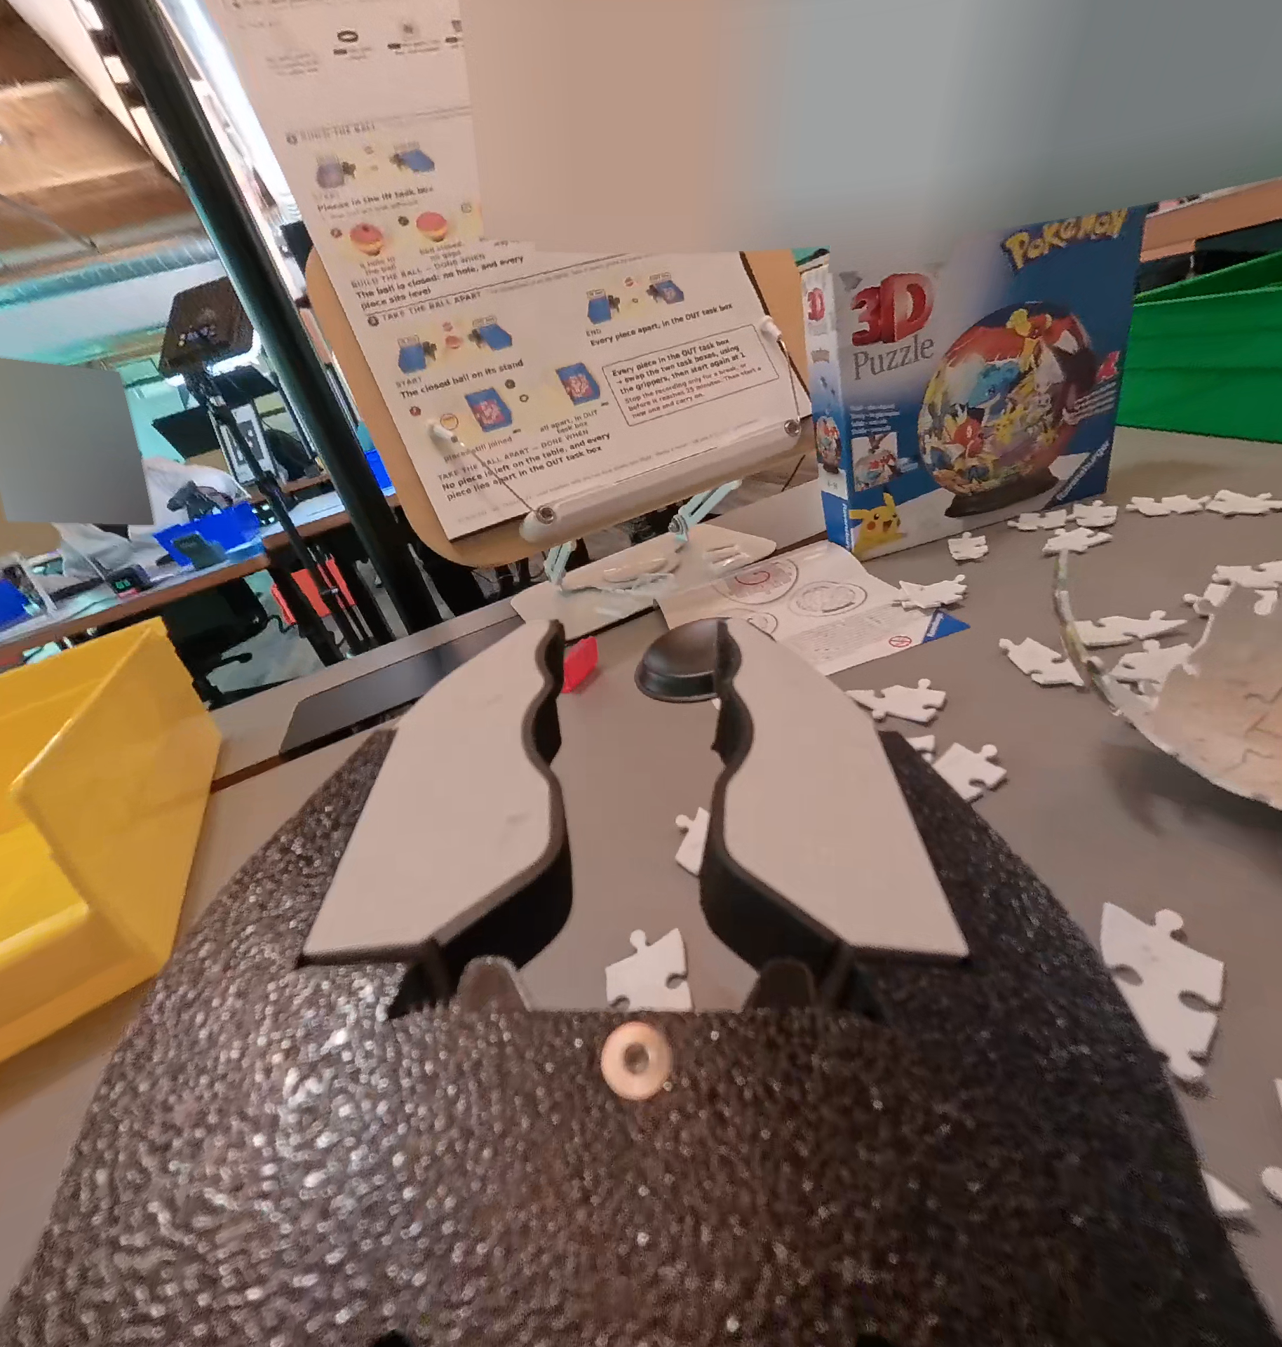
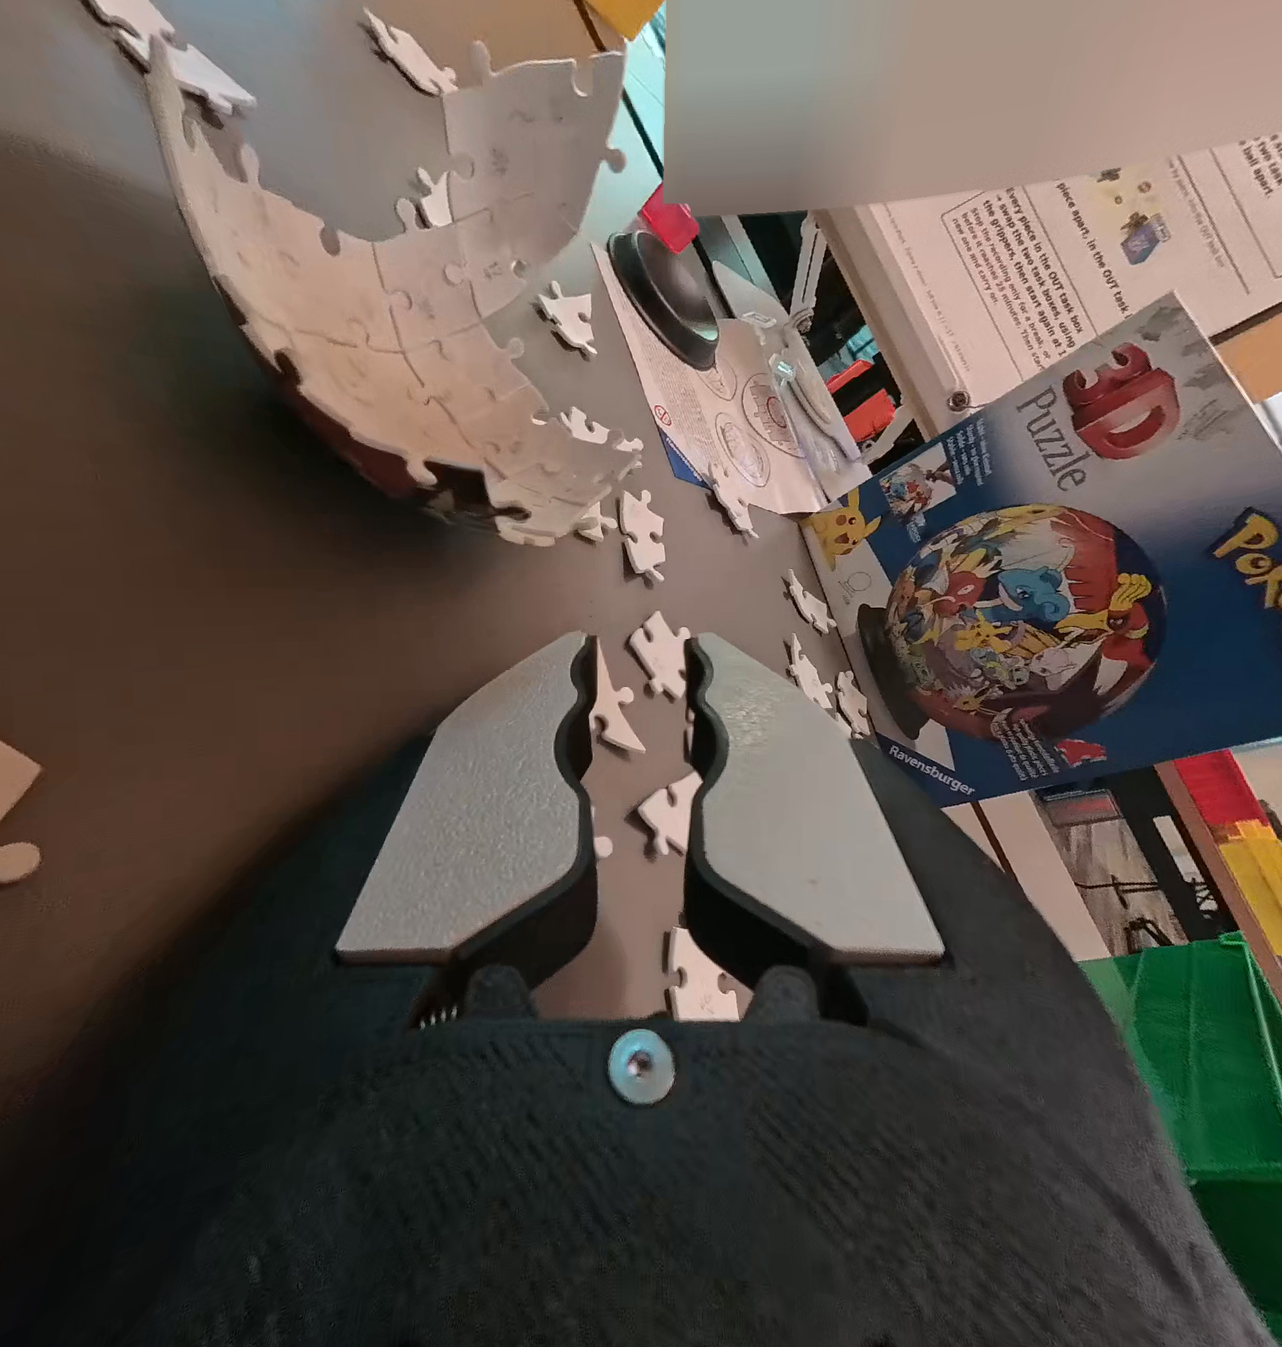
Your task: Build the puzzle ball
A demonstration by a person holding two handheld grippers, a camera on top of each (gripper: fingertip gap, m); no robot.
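Observation:
The partly built puzzle ball (image 2: 405,306) lies on the grey table as an open white bowl of joined pieces; it also shows at the right edge of the left wrist view (image 1: 1235,721). Loose white puzzle pieces (image 1: 1163,984) (image 2: 656,660) lie scattered around it. The black ball stand (image 1: 685,667) (image 2: 671,291) sits farther back. My left gripper (image 1: 642,656) is open and empty above the table, left of the ball. My right gripper (image 2: 642,649) is open and empty, hovering over loose pieces with the ball ahead to its left.
A yellow bin (image 1: 62,824) stands at the left. The puzzle box (image 1: 988,386) (image 2: 1075,568), an instruction sheet on a stand (image 1: 572,364), a leaflet (image 1: 827,605) and a small red block (image 1: 580,663) are at the back. A green bin (image 2: 1221,1079) is on the right. The tips of one gripper are about 30 cm away from the tips of the other. From my left tips it is roughly 25 cm to the small red block (image 1: 580,663); from my right, 40 cm.

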